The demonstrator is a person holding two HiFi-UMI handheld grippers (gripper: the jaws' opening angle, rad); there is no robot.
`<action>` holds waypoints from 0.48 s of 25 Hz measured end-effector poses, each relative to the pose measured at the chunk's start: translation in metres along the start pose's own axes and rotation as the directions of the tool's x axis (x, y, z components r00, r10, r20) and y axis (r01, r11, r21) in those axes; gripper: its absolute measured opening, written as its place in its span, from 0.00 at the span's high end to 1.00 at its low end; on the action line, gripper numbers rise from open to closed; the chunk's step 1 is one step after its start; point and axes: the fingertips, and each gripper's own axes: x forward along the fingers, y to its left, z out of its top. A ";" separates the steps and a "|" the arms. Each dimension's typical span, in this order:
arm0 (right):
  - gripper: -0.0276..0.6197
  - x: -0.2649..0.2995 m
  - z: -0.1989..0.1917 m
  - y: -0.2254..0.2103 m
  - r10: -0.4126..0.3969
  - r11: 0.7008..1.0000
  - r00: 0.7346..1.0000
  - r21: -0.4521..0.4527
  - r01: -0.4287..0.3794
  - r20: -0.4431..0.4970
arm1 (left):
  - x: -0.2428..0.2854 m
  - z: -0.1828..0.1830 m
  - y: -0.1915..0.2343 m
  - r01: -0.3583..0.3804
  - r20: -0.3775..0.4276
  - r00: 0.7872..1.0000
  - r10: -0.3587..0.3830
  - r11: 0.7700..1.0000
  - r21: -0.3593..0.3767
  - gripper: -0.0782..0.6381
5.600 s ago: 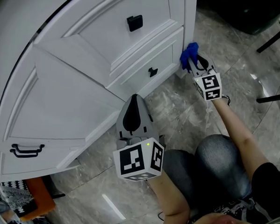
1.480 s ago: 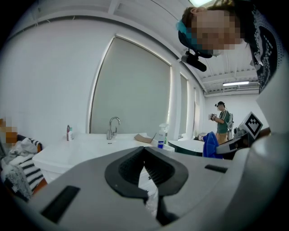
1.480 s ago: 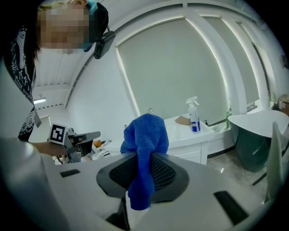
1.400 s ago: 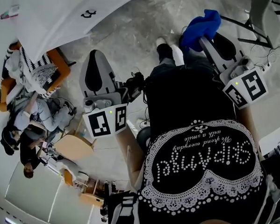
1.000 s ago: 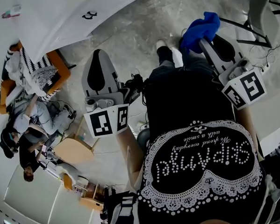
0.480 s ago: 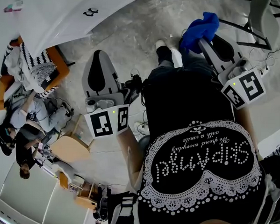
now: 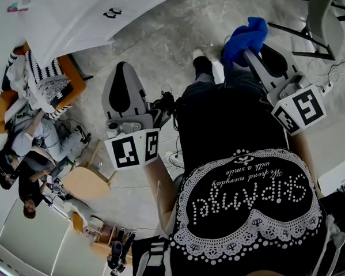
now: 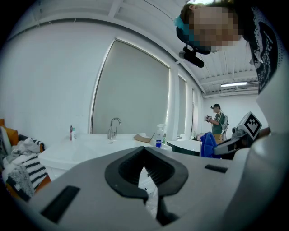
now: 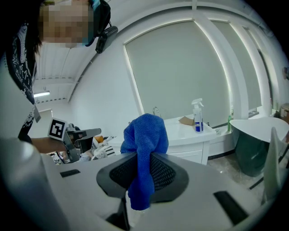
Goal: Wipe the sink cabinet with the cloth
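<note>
Right gripper (image 9: 142, 173): jaws clamped on the blue terry cloth (image 9: 145, 149), which bunches above the tips and hangs in a tail below the pads. Left gripper (image 8: 145, 155): jaws together, nothing between them. We hold both in the air, well apart from the white sink cabinet (image 8: 86, 151), which lies ahead of both pairs of jaws with nothing standing in between. On its top, beyond the left tips, we note a chrome tap (image 8: 114, 126), a clear spray bottle with a blue label (image 8: 160, 135), a flat brown cardboard piece (image 8: 142, 138) and a small reddish tube (image 8: 71, 132); the label print is too small for us to read. Left of the left jaws stands an orange armchair heaped with black-and-white striped fabric (image 7: 48, 83), with a seated person (image 7: 43, 141) near it. Right of the right jaws are a dark tub with a white rim (image 9: 255, 144) and a grey chair (image 7: 321, 8). A standing person in a green top (image 8: 218, 122) is far off, right of the left jaws. Floor: grey marbled tiles (image 7: 156, 43). Room: white walls, a large grey roller blind (image 8: 131, 90) behind the cabinet, a ceiling strip light (image 8: 233, 84). Our black shirt (image 7: 241, 125) carries white studded lettering, upside down in the head view; we cannot read it with confidence. Each gripper's cube shows black-and-white square markers.
</note>
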 end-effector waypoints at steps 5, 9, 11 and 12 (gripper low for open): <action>0.83 -0.008 -0.004 0.008 -0.011 1.000 1.000 0.013 0.011 0.007 | -0.006 -0.002 -0.004 0.013 -0.001 1.000 -0.013 1.000 0.005 0.88; 0.83 -0.010 -0.006 0.009 -0.007 1.000 1.000 0.005 0.007 0.000 | -0.005 -0.002 -0.005 0.018 -0.005 1.000 -0.018 1.000 0.002 0.88; 0.83 -0.010 -0.007 0.007 -0.002 1.000 1.000 0.002 0.002 -0.002 | -0.002 -0.002 -0.007 0.023 -0.007 1.000 -0.023 1.000 0.004 0.88; 0.83 -0.009 -0.007 0.006 -0.001 1.000 1.000 0.002 0.001 -0.004 | -0.001 -0.002 -0.008 0.024 -0.008 1.000 -0.024 1.000 0.005 0.88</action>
